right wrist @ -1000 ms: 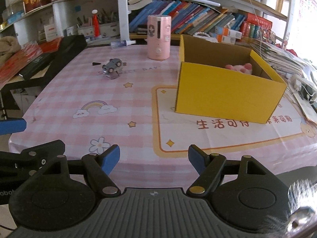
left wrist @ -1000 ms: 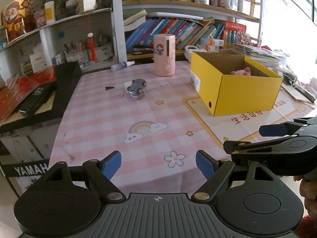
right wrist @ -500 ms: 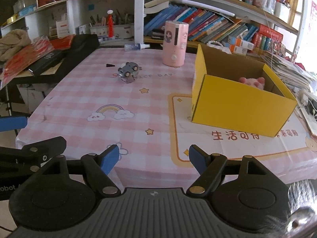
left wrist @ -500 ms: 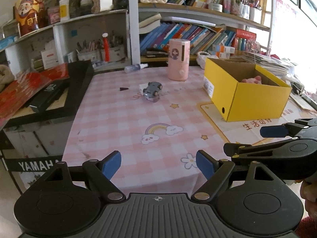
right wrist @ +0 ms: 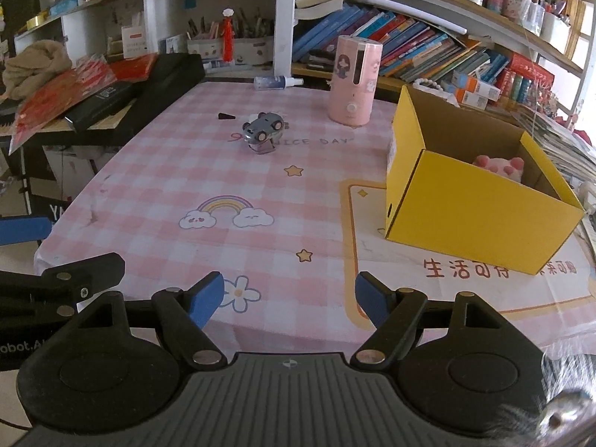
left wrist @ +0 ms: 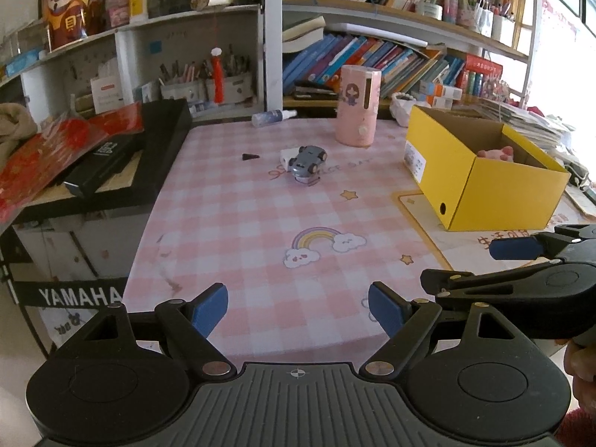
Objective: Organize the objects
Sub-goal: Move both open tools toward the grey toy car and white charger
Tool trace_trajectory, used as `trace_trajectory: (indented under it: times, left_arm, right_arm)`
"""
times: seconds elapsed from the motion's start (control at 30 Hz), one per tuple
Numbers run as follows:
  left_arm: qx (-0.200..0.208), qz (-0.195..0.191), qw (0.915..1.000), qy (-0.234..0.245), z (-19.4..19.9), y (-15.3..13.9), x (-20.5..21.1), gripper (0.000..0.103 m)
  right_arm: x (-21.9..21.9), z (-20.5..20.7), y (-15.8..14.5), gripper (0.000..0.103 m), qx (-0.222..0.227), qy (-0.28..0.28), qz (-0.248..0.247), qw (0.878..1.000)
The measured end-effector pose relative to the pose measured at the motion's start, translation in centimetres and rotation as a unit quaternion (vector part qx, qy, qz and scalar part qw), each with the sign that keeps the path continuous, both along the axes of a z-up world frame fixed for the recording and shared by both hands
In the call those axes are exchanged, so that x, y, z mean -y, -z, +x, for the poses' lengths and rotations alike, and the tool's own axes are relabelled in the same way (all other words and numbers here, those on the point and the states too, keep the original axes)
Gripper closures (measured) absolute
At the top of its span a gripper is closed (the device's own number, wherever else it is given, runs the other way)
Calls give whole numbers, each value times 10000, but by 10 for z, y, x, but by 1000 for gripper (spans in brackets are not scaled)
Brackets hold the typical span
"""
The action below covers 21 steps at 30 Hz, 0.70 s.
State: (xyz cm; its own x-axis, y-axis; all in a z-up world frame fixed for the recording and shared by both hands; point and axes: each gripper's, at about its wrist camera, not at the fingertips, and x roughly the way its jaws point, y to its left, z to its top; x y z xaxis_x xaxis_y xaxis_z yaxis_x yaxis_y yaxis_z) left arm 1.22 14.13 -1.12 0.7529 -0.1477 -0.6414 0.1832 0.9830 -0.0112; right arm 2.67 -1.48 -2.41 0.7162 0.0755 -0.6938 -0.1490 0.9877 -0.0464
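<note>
The pink-and-white checked tablecloth (left wrist: 242, 223) covers one table. On it, at about two o'clock in both views, stands one open yellow cardboard box (right wrist: 476, 216); the right wrist view looks deeper inside, showing more of the single pink plush toy (right wrist: 501, 167) at its far end. One pink cylindrical humidifier (left wrist: 358, 106) stands at twelve o'clock, and one small grey toy car (left wrist: 308, 160) sits propped on a stand near eleven, well apart from the box. Only the left wrist view shows the "YAMAHA" lettering whole. The left gripper (left wrist: 298, 307) and right gripper (right wrist: 288, 298) both gape wide, holding nothing, over the near edge.
</note>
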Motion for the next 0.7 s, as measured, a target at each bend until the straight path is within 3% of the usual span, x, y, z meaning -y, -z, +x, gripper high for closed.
trace_trajectory:
  times: [0.7]
  left_arm:
    - [-98, -33, 9992, -376, 97, 4, 9, 18]
  right_arm:
    - [11, 109, 1, 27, -24, -245, -32, 9997]
